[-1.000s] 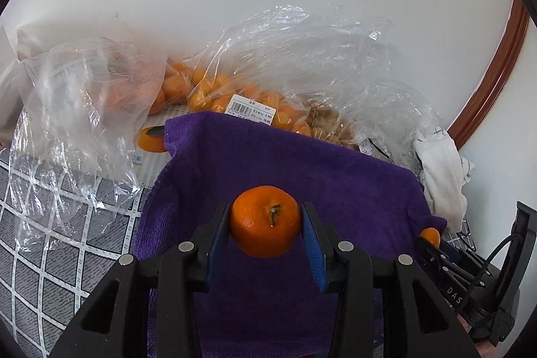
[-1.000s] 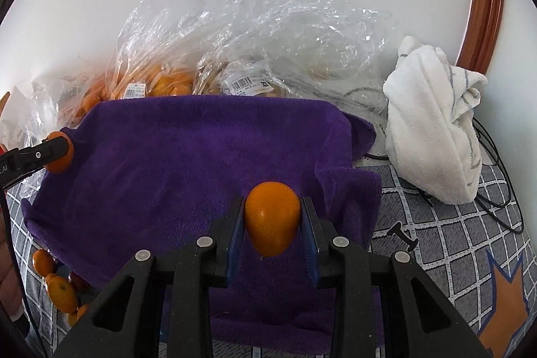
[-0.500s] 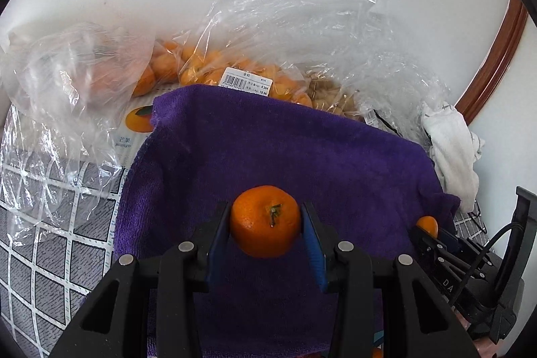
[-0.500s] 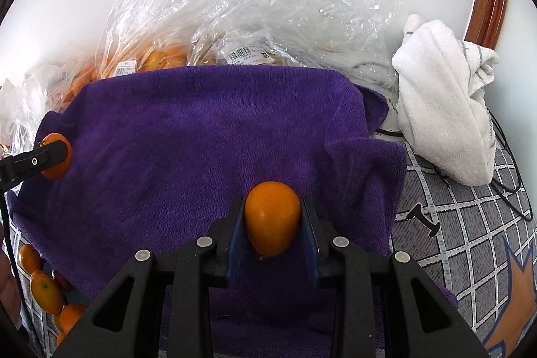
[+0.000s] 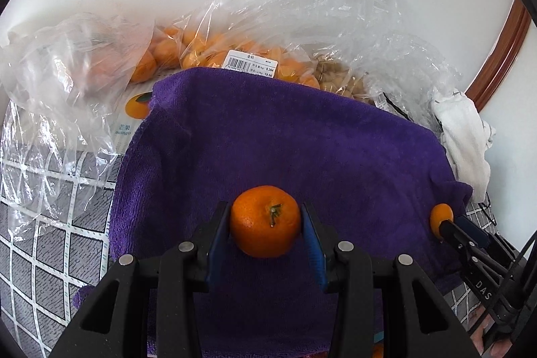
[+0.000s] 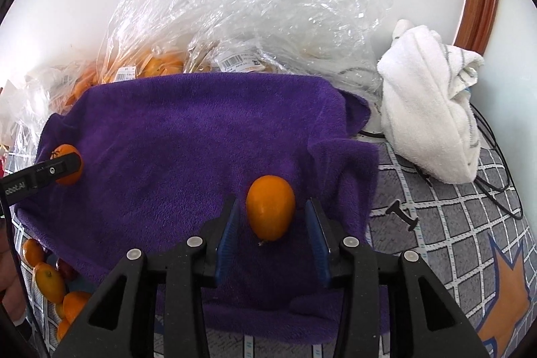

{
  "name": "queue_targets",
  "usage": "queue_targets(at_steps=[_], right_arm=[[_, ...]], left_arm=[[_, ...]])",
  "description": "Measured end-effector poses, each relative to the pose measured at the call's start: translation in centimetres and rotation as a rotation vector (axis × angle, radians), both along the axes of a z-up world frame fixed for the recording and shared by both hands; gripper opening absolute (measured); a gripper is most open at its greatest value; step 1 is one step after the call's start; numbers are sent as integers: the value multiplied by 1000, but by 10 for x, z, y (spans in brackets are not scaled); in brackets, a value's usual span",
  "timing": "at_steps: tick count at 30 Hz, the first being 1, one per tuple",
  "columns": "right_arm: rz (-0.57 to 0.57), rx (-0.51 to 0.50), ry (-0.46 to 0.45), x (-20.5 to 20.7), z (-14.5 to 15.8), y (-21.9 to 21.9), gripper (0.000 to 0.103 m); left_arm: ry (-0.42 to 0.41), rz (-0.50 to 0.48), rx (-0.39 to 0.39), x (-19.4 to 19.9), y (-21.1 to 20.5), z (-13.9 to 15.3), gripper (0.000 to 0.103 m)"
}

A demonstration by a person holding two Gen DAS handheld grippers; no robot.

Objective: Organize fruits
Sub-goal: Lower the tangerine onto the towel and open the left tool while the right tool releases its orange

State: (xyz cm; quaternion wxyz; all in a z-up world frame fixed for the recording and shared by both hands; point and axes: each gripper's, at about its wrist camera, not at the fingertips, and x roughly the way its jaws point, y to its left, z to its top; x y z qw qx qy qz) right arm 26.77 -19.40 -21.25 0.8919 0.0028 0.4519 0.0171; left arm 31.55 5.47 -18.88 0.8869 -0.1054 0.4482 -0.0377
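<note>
Purple towel (image 6: 174, 156) underlies kumquat (image 6: 270, 207), untouched between opening right gripper (image 6: 271, 232).

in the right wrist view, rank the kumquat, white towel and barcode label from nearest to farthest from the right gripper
1. kumquat: between the opening jaws of the right gripper, lying on the purple towel, pads clear of it.
2. white towel: off to the right, beyond the purple towel's edge.
3. barcode label: at the back, on the plastic bags by the wall.

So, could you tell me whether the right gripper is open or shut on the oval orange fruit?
Open and opening: the right gripper shows gaps beside the oval orange fruit.
</note>
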Motion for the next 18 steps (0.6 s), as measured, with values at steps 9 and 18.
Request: queue_targets(at_steps=[9,18], right_arm=[[-48,-48,-37,-25,21,-15,42],[-51,-49,-75,-53,46,-15,42]], left_arm=[[-55,-25,63,-10,-9,16,46],[-114,-33,33,-29,-11,53,48]])
